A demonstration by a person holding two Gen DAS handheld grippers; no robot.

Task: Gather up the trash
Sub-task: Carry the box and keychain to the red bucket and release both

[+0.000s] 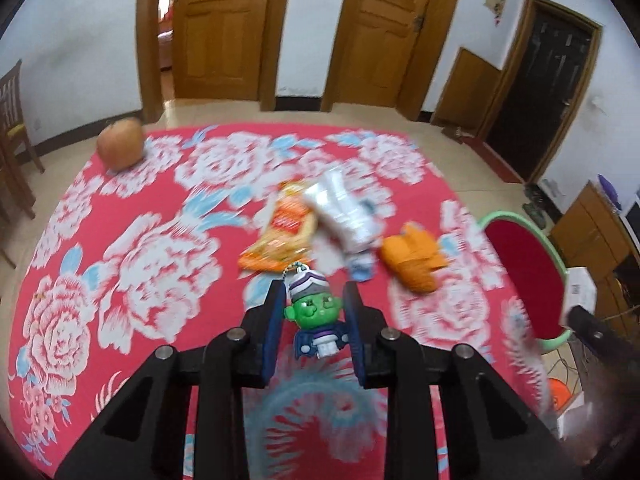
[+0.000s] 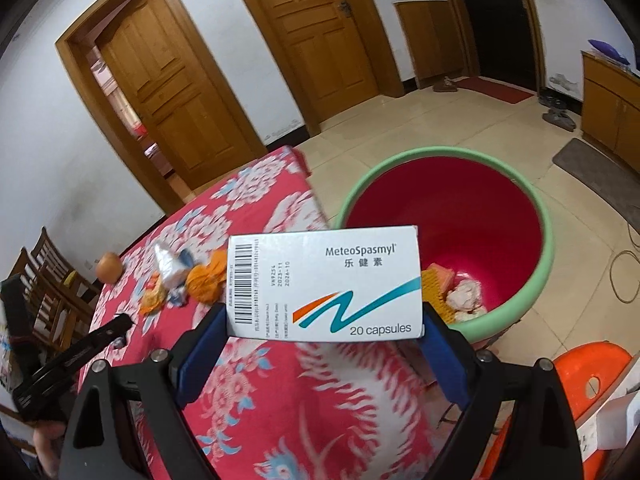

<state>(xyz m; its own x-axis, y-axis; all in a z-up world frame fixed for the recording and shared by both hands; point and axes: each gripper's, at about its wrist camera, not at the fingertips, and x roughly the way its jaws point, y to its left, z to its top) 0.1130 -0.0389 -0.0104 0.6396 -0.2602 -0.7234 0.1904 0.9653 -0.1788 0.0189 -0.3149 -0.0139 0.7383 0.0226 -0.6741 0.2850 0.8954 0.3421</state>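
left gripper [image 1: 316, 312] clamped narrow, angled down; right gripper [image 2: 324, 316] clamped wide

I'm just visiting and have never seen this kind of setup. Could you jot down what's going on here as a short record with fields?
Setting: table under a red floral cloth
Left hand-held gripper: shut on a green-faced toy figure
Right hand-held gripper: shut on a white medicine box
Bin: red, green-rimmed bin beside the table, some trash already inside
Left on table: orange snack packet, white wrapper, crumpled orange piece, round fruit
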